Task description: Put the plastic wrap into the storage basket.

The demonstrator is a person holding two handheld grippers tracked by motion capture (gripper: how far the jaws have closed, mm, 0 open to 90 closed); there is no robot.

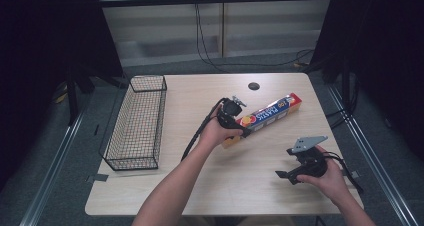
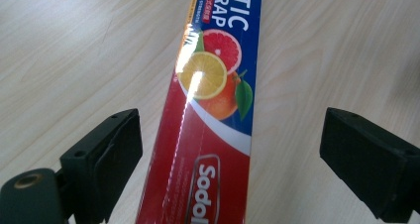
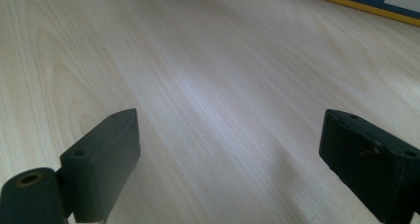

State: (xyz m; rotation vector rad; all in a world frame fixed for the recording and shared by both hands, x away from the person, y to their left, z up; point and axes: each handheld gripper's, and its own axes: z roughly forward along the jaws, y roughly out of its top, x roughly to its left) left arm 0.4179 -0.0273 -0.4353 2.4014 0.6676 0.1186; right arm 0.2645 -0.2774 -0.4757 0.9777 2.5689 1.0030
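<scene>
The plastic wrap box [image 1: 263, 117] lay at frame centre, between the left gripper [image 2: 228, 154]'s wide-apart jaws, untouched. Closing off-centre could skid the glossy carton sideways. The right gripper [image 3: 228, 159] stood open, empty, lower right.

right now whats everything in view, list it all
plastic wrap box: one, blue, red and yellow with citrus pictures, lying slantwise at the table's middle, between the open left jaws
wire basket: one, black mesh, left side of the table
table: one, pale wood, with a dark round hole near the far edge
cables: black, on the floor behind the table
left gripper: one, black, open, astride the box's near end
right gripper: one, black, open over bare table
</scene>
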